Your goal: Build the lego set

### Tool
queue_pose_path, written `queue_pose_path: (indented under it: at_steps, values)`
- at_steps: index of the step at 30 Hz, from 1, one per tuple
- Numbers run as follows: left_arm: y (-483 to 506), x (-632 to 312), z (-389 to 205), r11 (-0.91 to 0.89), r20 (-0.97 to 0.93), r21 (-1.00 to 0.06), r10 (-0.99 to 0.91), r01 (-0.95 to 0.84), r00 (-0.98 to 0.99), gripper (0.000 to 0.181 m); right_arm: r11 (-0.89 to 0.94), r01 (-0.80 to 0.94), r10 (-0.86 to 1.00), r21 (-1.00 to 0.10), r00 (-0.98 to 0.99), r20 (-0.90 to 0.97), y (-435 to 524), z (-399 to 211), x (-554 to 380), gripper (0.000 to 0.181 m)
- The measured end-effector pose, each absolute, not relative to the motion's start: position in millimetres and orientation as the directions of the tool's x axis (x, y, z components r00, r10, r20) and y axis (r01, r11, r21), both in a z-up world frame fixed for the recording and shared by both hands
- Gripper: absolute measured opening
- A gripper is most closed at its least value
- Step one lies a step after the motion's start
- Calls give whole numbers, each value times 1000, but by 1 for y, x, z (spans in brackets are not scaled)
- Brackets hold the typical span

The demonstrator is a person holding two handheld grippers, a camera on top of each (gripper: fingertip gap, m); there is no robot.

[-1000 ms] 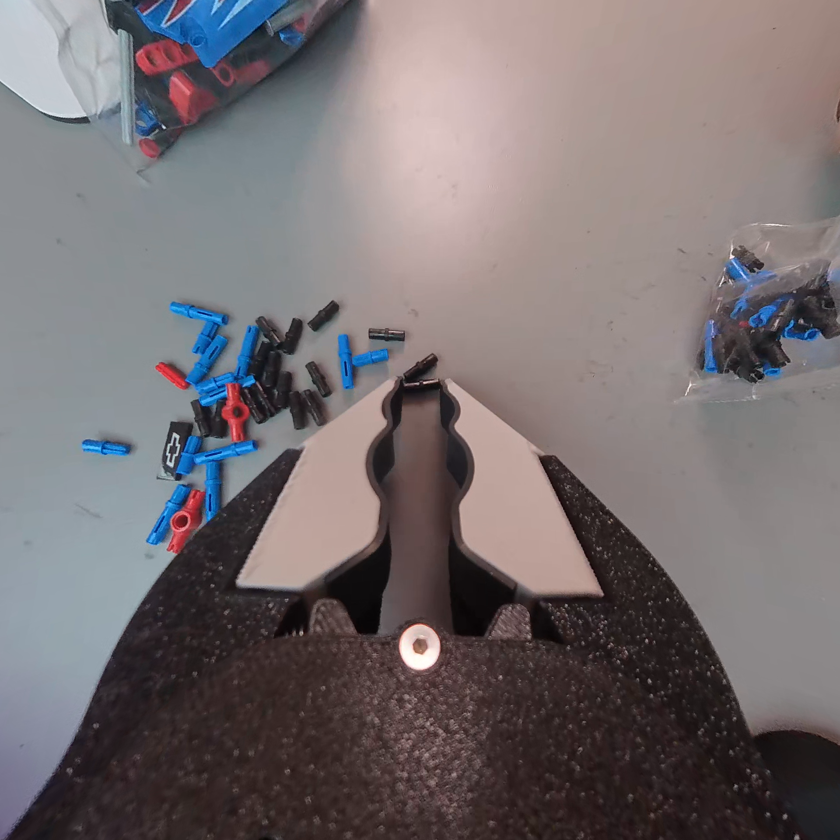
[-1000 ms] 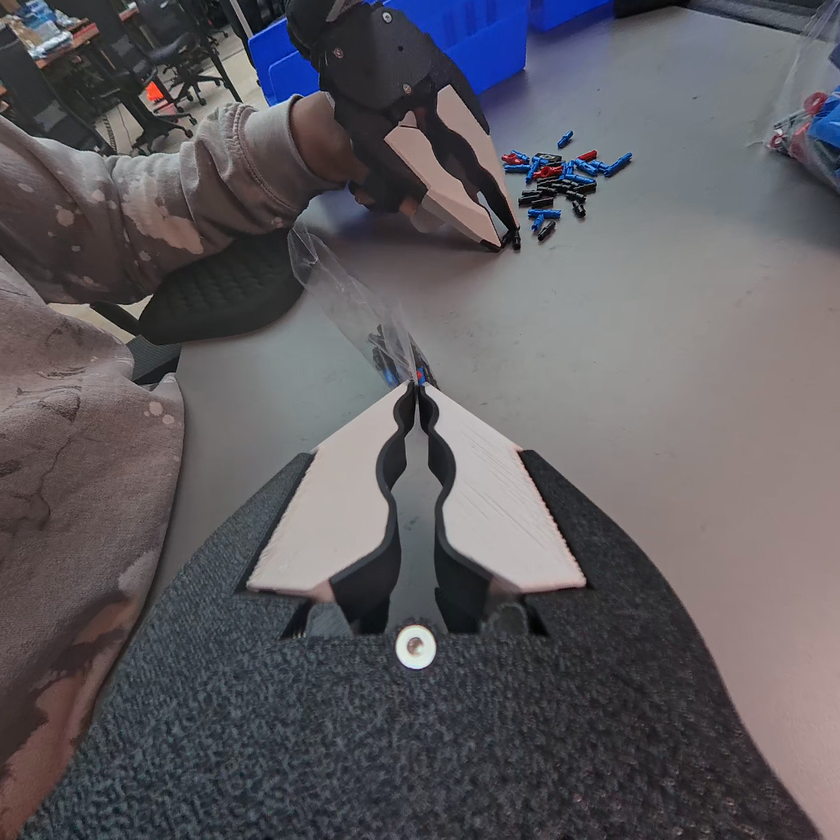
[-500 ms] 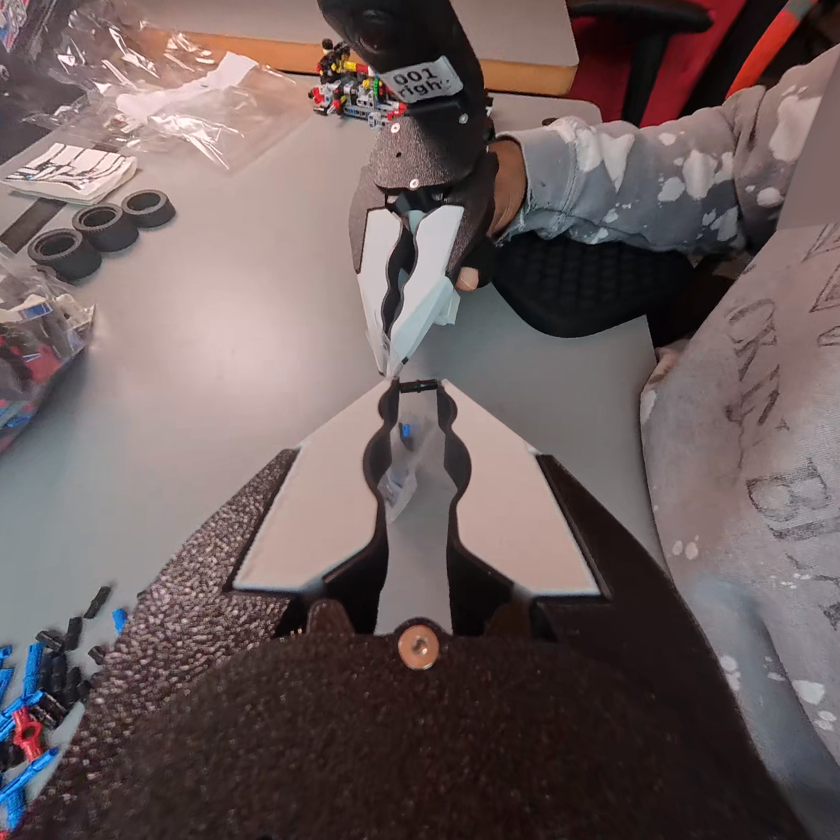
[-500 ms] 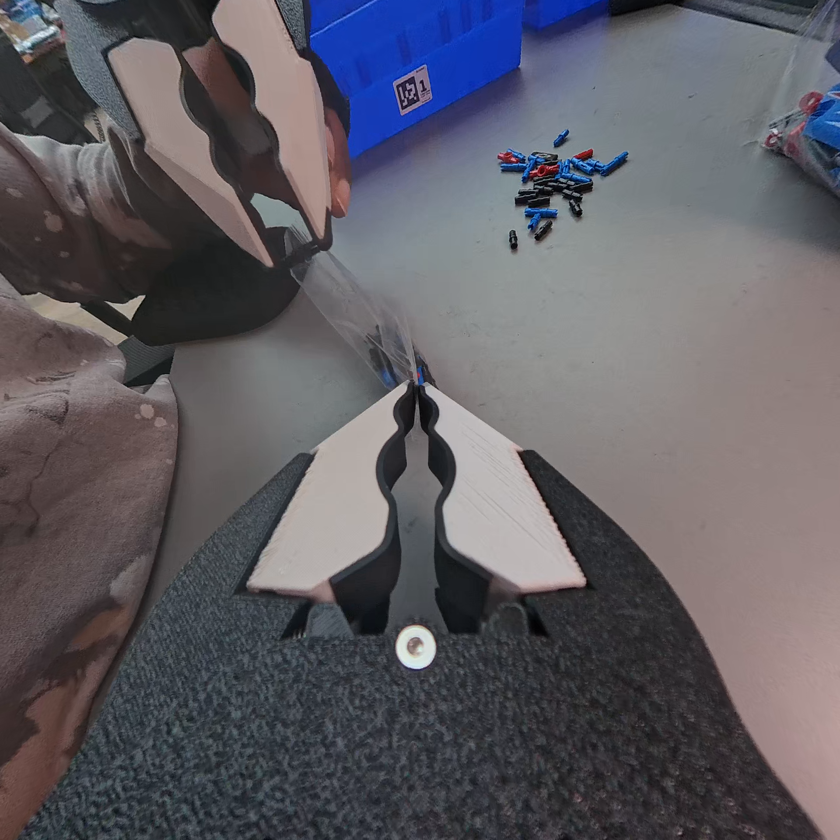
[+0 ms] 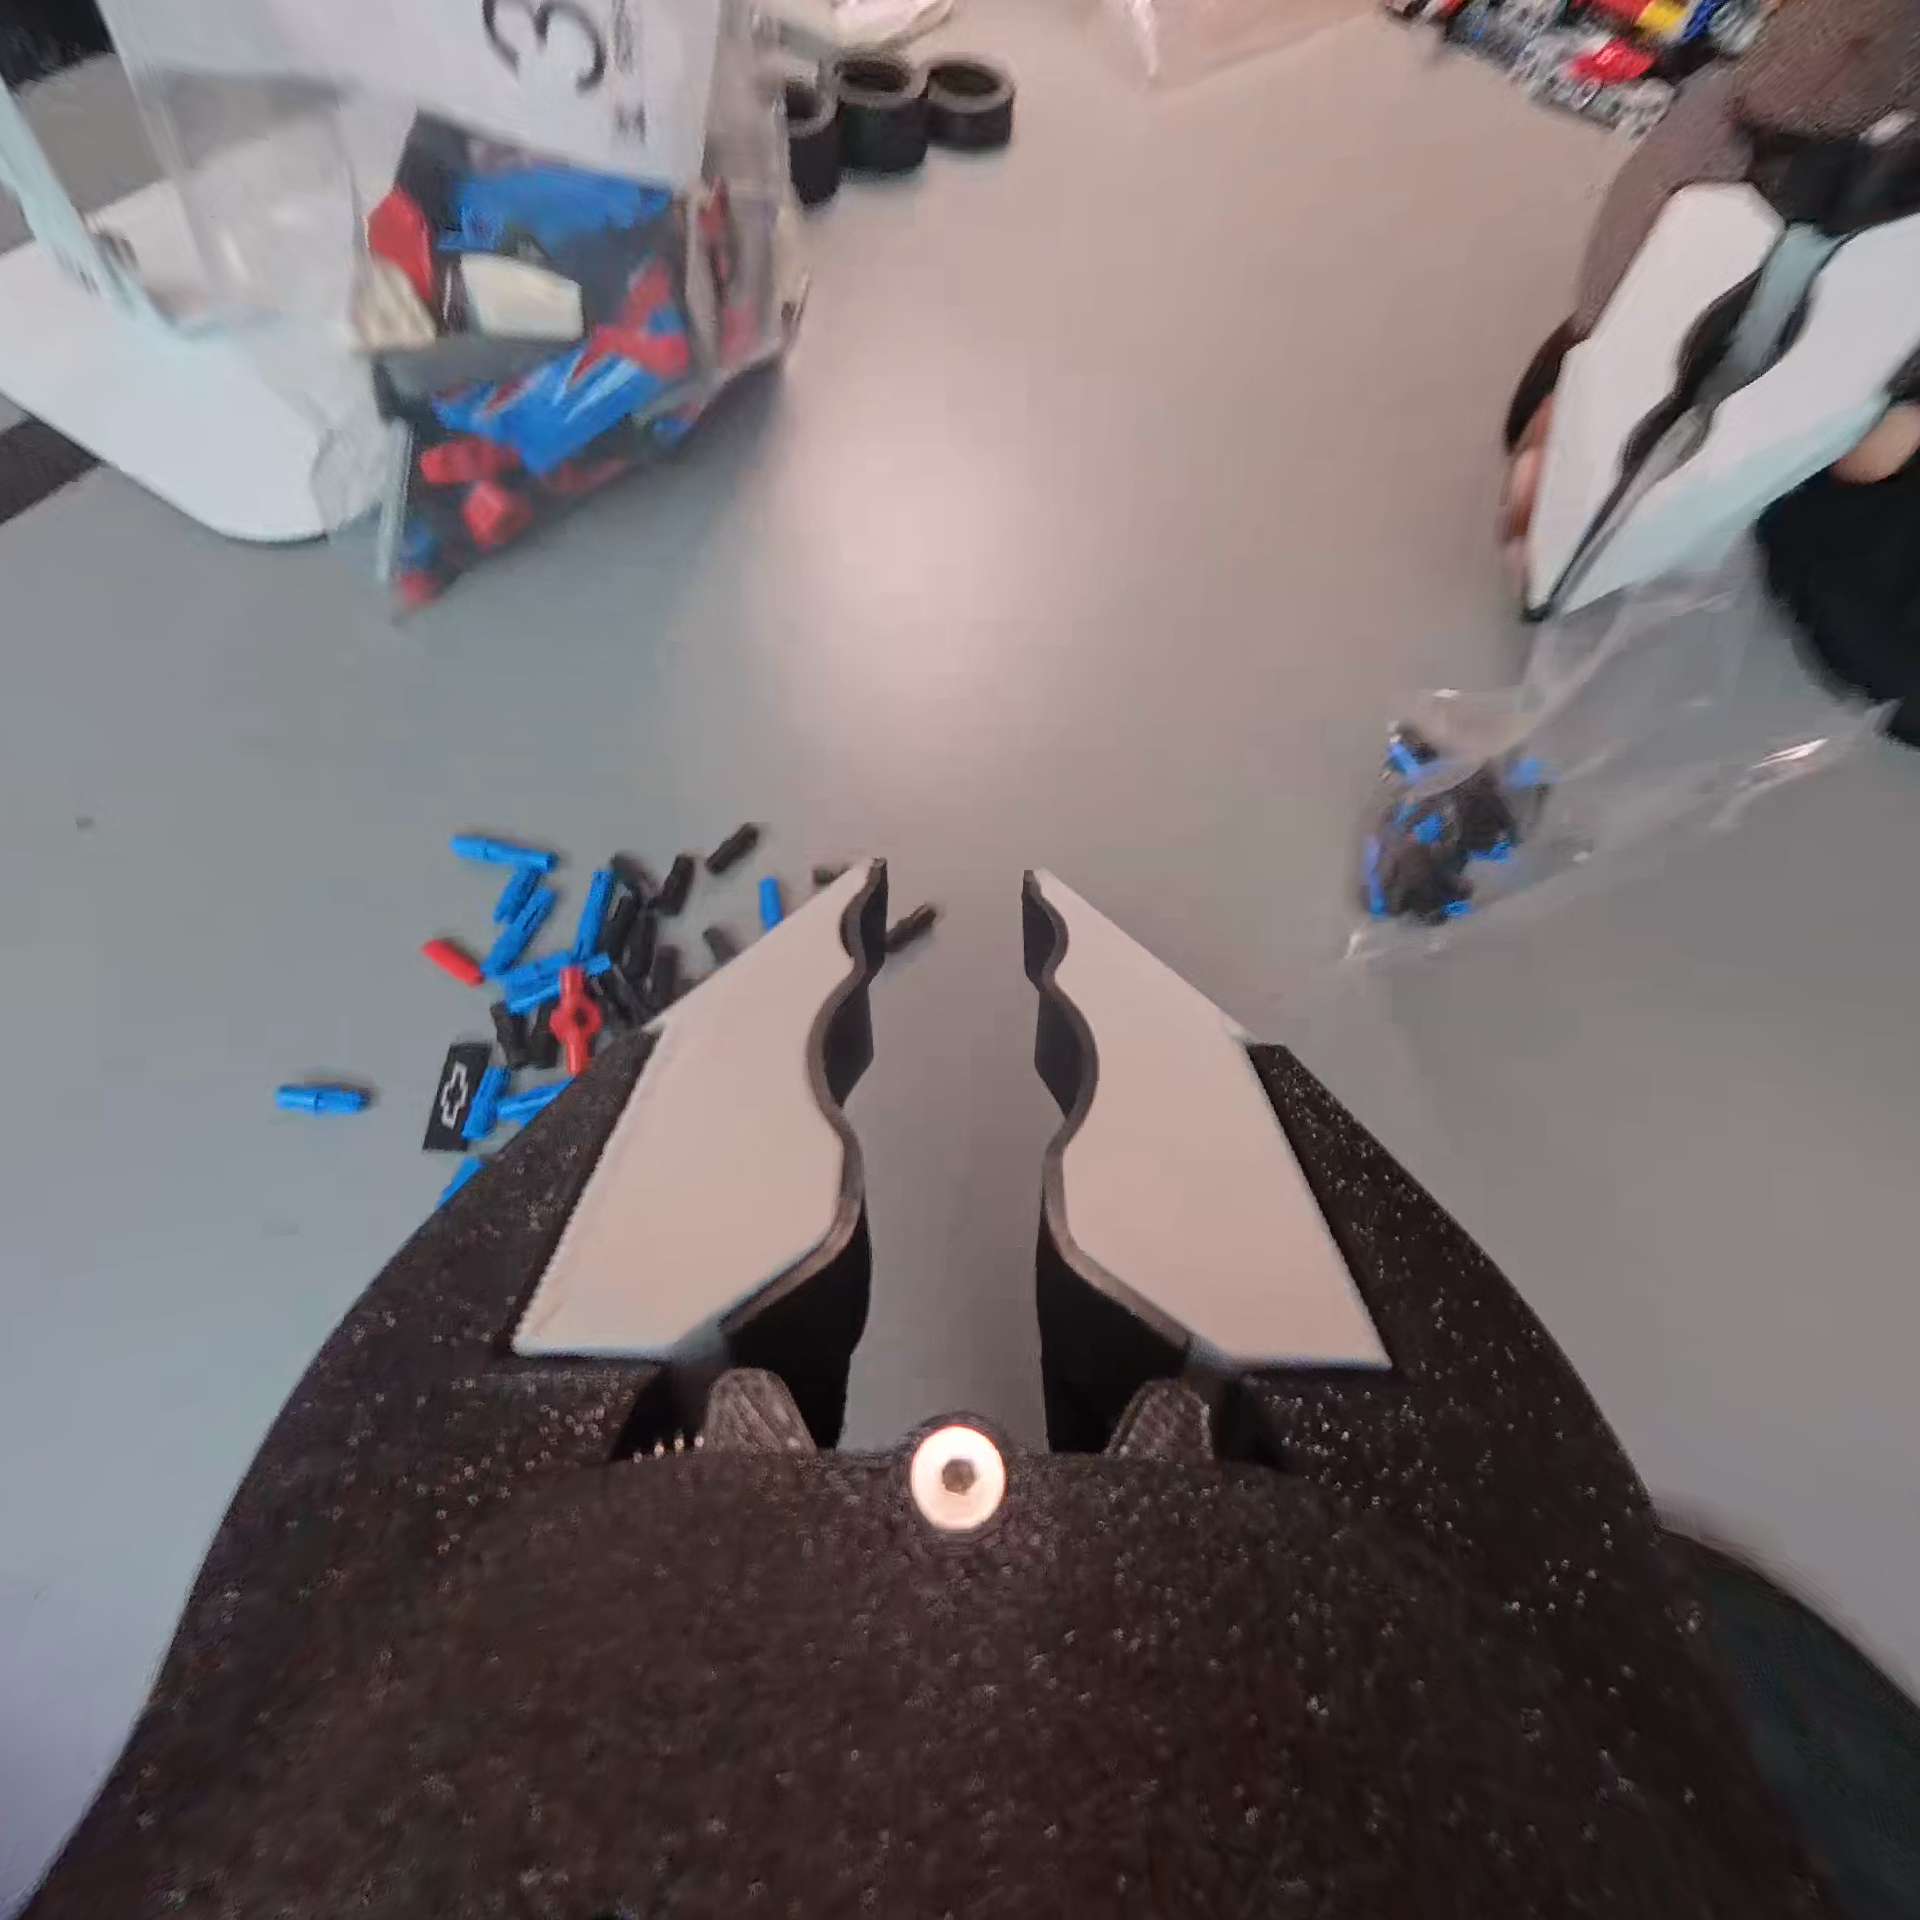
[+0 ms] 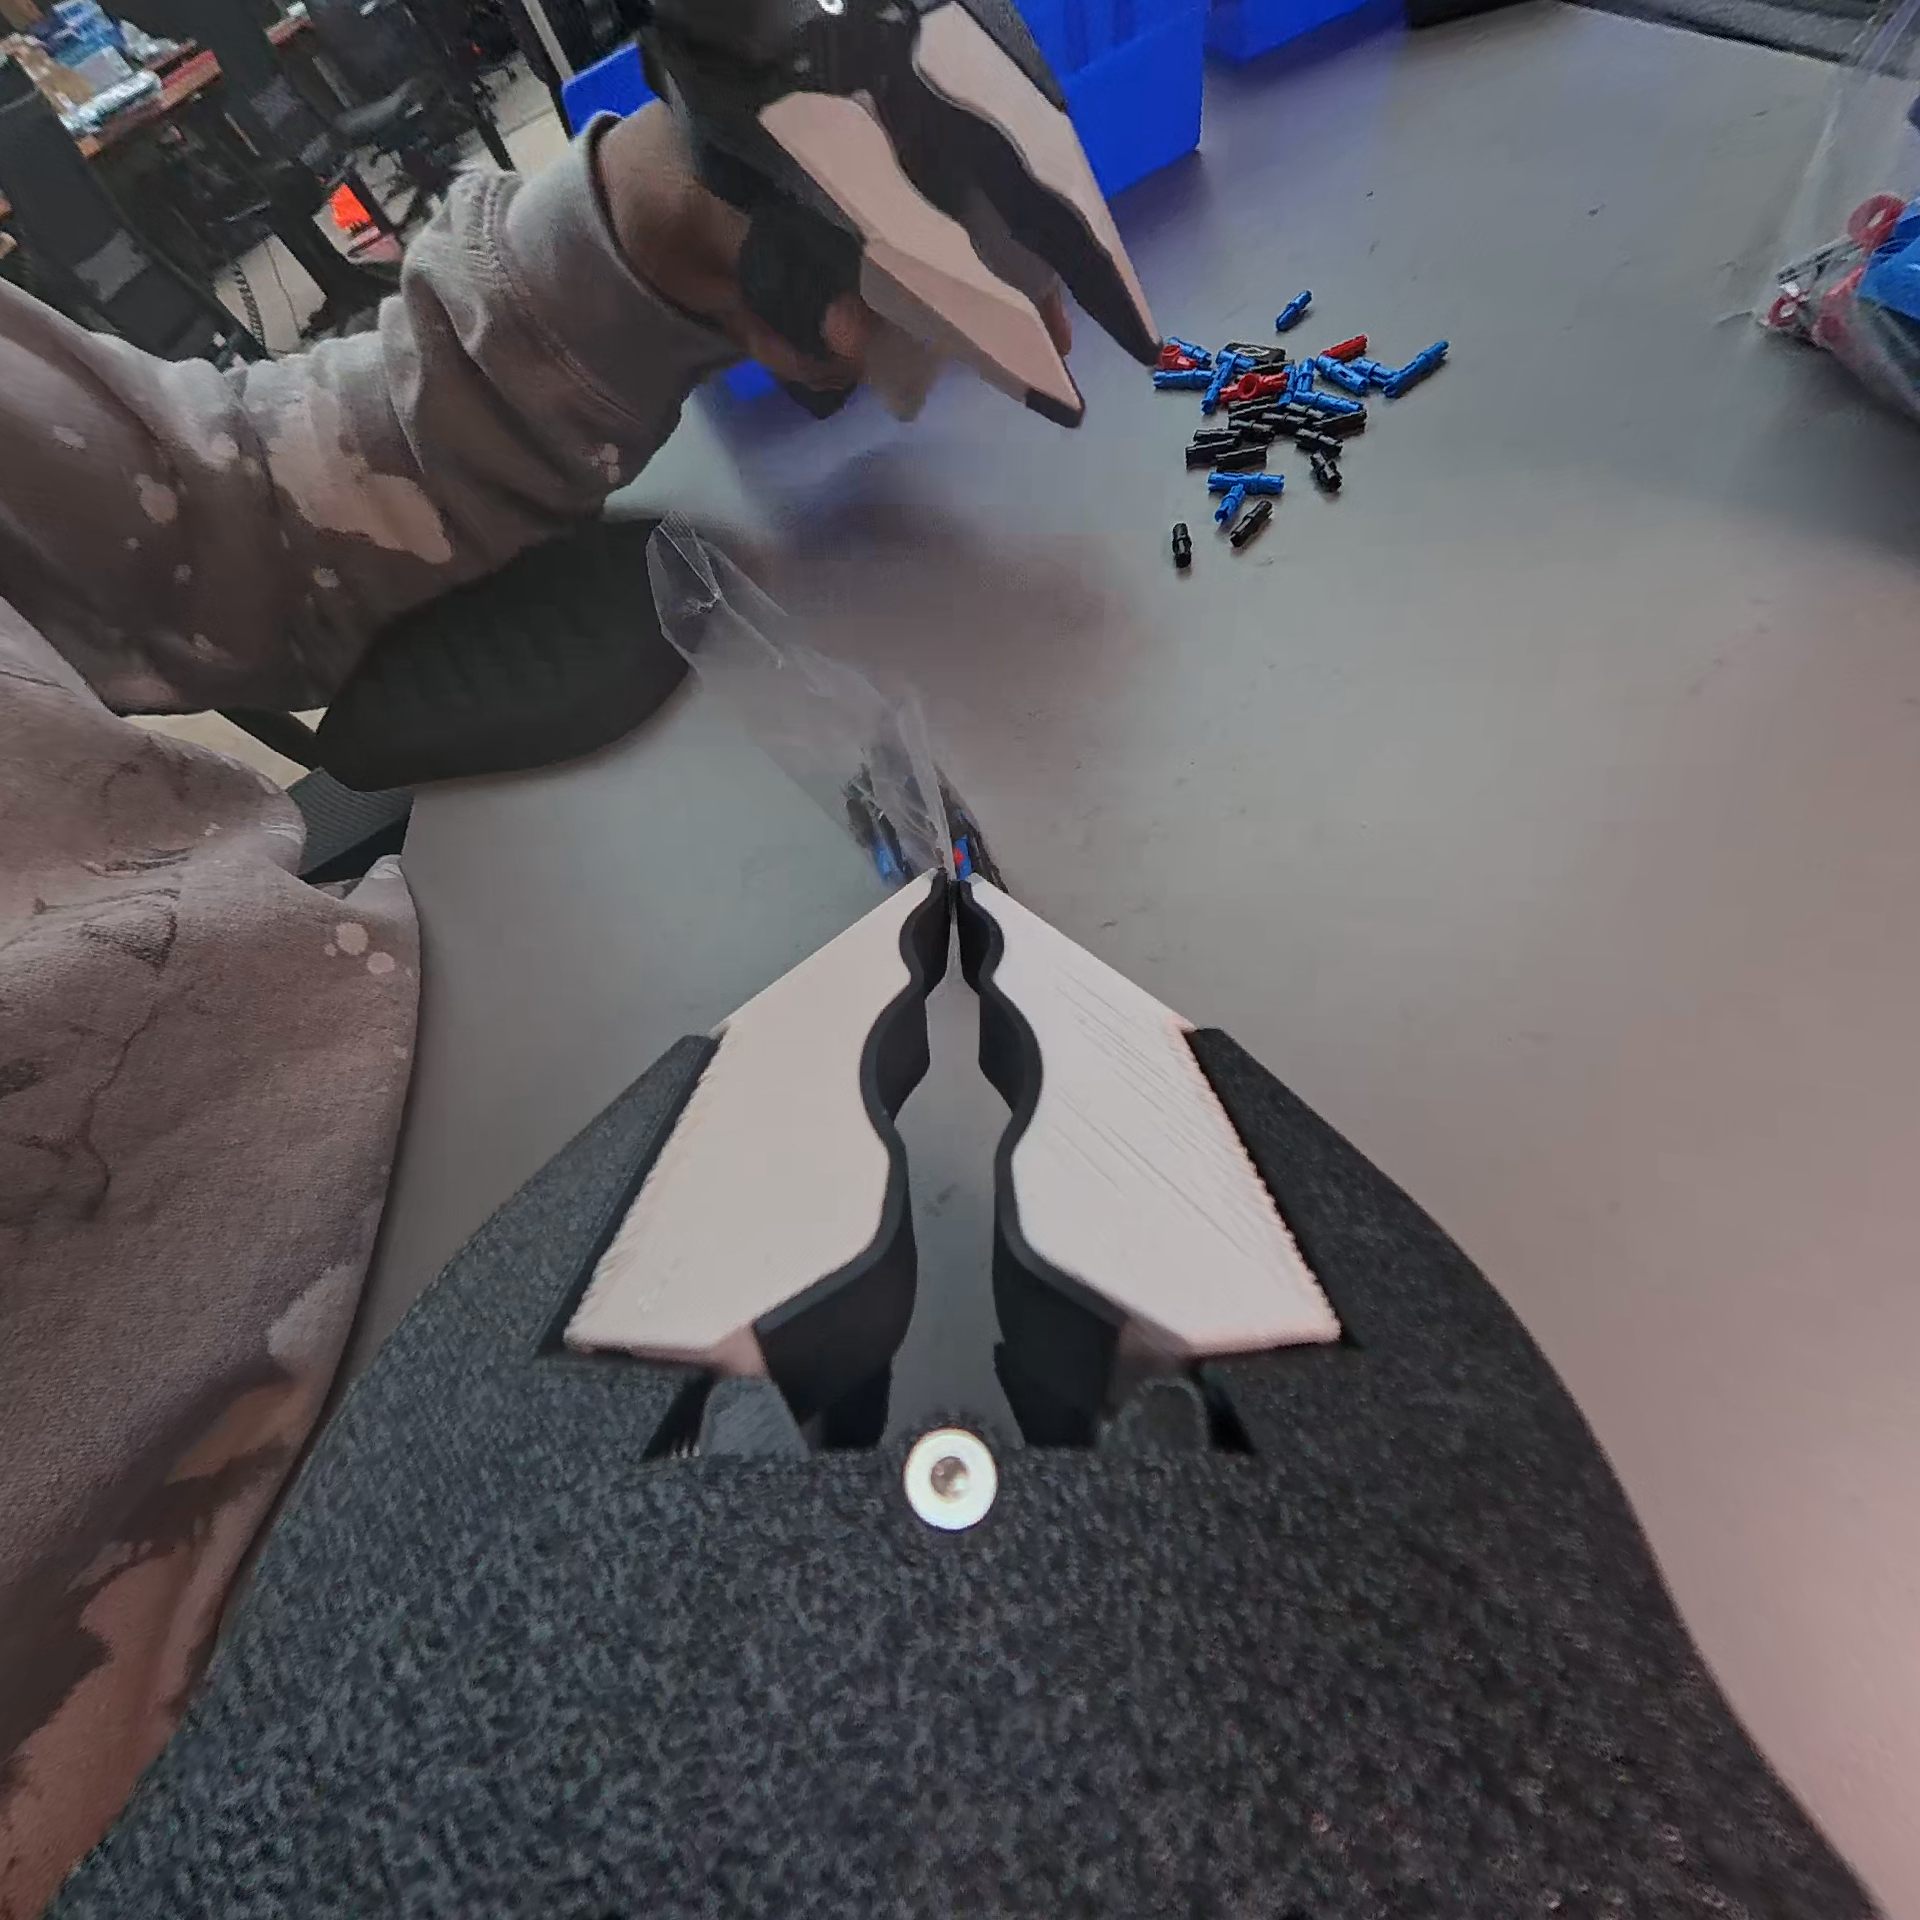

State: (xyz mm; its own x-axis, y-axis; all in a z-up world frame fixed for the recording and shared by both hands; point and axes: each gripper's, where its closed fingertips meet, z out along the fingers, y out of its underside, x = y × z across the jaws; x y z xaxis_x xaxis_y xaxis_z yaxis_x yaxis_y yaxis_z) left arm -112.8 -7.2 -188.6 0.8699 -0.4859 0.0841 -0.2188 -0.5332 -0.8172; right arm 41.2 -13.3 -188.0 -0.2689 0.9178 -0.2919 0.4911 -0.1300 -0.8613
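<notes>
Left gripper (image 5: 954, 883) is held wide and empty, a small bag (image 6: 831, 748) is pinched by the right gripper (image 6: 954, 883), and loose pins (image 5: 582, 956) are not yet joined.

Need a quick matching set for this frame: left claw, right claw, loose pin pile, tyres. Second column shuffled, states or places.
Column 1
1. left claw
2. right claw
3. loose pin pile
4. tyres

Column 2
A. at the far end of the table, beside the big parts bag
B. shut on the small clear bag of pins
C. open, holding nothing
D. spread on the table, blue, black and red, just left of the open claw's tips

Pairs: 1-C, 2-B, 3-D, 4-A
</notes>
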Motion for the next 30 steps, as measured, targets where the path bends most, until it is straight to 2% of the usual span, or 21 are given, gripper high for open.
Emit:
queue_pose_path:
  at_steps: [5, 13, 15, 18, 21, 25, 30]
  values:
    - [-1, -119, -231, -609, 71, -740, -492, -285, 868, 27, -132, 488, 917, -863, -270, -293, -13, -187, 42, 1]
    - [4, -114, -239, -617, 41, -706, -526, -348, 849, 4, -136, 489, 917, -862, -267, -296, -12, -187, 42, 1]
    - [1, -102, -226, -589, 76, -742, -548, -320, 833, 4, -141, 487, 918, -862, -262, -298, -12, -187, 41, 1]
    - [-8, -69, -178, -495, 152, -836, -624, -237, 767, 4, -197, 490, 904, -849, -244, -351, -12, -184, 40, 0]
    - [-25, -34, -134, -420, 178, -884, -708, -205, 683, 4, -224, 484, 892, -846, -247, -378, -15, -181, 38, 0]
    - [-32, -14, -130, -385, 94, -873, -735, -300, 672, 4, -229, 487, 889, -843, -247, -385, -17, -182, 37, 0]
    - [-30, -12, -140, -406, 79, -849, -731, -339, 678, 6, -221, 486, 894, -845, -245, -375, -16, -182, 38, 0]
